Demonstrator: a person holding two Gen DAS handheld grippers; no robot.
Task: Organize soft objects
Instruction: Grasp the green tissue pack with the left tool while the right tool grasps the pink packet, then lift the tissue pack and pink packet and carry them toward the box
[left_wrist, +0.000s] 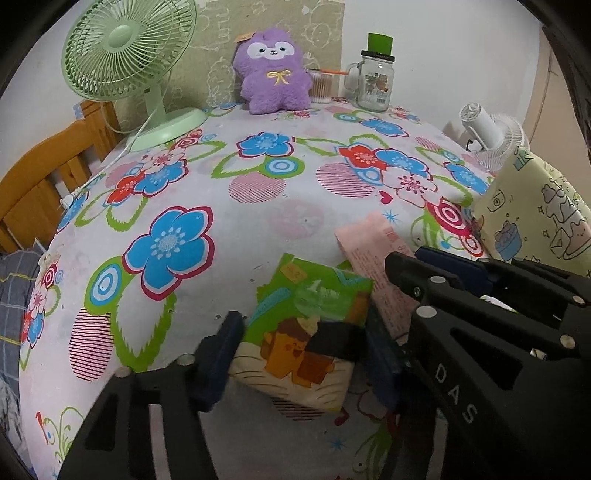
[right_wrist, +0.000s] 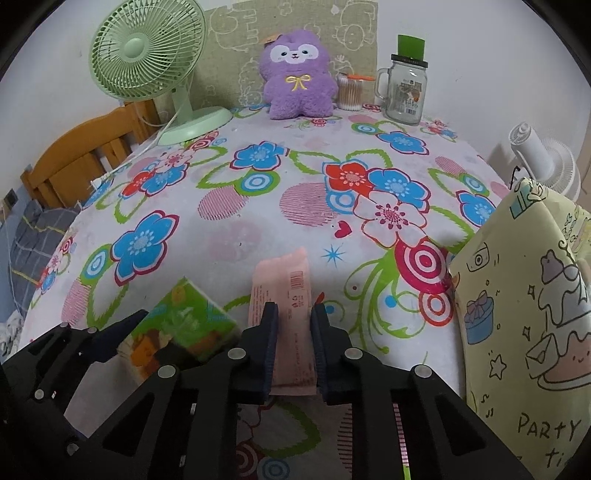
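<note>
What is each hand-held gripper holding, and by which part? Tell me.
The right hand-held gripper pinches the pink packet across its near end. The left hand-held gripper straddles the green tissue pack at its near end; whether it presses cannot be told.

"PARTY" on yellow gift bag (right_wrist: 524, 332), "DAS" on right tool (left_wrist: 436, 273) (black arm)

The left gripper (left_wrist: 295, 354) sits at the bottom centre of its own view, angled downward, fingers (left_wrist: 218, 354) set apart on either side of a packet. The right gripper (right_wrist: 293, 345), bottom centre of its view, has its fingers (right_wrist: 267, 343) pinched nearly together on a thin packet.
</note>
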